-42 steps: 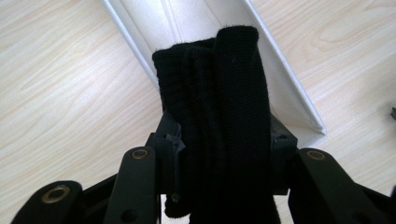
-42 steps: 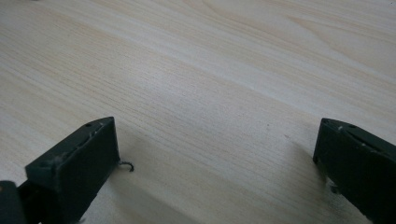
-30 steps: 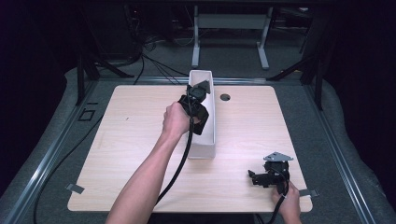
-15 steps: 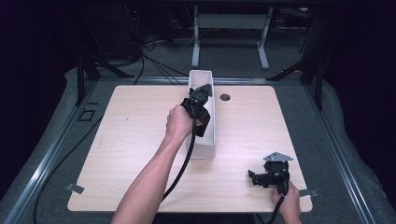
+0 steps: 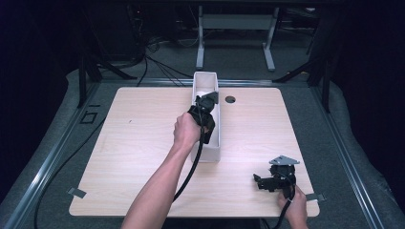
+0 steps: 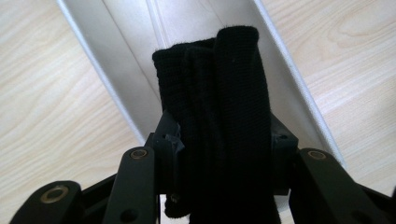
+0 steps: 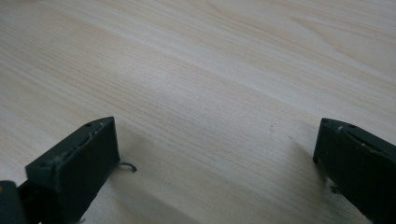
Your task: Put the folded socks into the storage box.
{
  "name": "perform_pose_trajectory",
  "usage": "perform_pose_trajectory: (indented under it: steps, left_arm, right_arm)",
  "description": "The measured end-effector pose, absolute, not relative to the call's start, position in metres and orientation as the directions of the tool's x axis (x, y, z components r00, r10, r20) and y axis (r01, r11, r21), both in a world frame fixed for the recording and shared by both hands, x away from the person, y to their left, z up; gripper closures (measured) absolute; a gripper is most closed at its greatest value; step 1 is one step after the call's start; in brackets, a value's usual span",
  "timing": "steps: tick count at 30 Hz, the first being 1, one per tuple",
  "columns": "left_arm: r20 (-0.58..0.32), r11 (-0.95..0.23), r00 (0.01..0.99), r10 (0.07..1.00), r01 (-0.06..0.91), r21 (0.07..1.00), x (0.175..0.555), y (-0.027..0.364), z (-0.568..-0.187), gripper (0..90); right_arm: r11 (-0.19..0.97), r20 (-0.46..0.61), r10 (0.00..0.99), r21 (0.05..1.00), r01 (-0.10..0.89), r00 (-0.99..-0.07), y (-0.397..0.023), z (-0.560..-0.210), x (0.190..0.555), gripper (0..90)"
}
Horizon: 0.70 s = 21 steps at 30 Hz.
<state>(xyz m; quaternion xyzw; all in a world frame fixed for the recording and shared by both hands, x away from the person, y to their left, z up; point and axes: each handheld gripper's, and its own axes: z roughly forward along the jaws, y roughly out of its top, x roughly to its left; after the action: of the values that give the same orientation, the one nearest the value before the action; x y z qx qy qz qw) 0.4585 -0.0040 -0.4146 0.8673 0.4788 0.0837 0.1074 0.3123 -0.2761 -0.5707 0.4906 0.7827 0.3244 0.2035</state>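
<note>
Left gripper (image 5: 206, 106) lower over white bin (image 5: 211, 151), jaws clenched on black cloth (image 6: 219, 107); right gripper (image 5: 273, 181) jaws released.

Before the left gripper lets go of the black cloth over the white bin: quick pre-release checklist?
1. Left gripper shut on black folded cloth: ok.
2. Cloth lined up over the white bin, between its walls: ok.
3. Cloth resting on the bin floor: cannot tell.
4. Bin floor ahead of the cloth bare: ok.
5. Right gripper apart from the bin, fingers open over the table: ok.
</note>
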Motion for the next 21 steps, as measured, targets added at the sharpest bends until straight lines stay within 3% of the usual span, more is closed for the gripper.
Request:
perform_pose_trajectory:
  steps: [21]
  left_arm:
    - [0.048,-0.512,0.516,0.855,0.828,0.228,0.458,-0.011,-0.435,55.8]
  right_arm:
    - [0.302,0.003,0.901,0.713,0.632,-0.435,-0.275,-0.571,0.312,0.0]
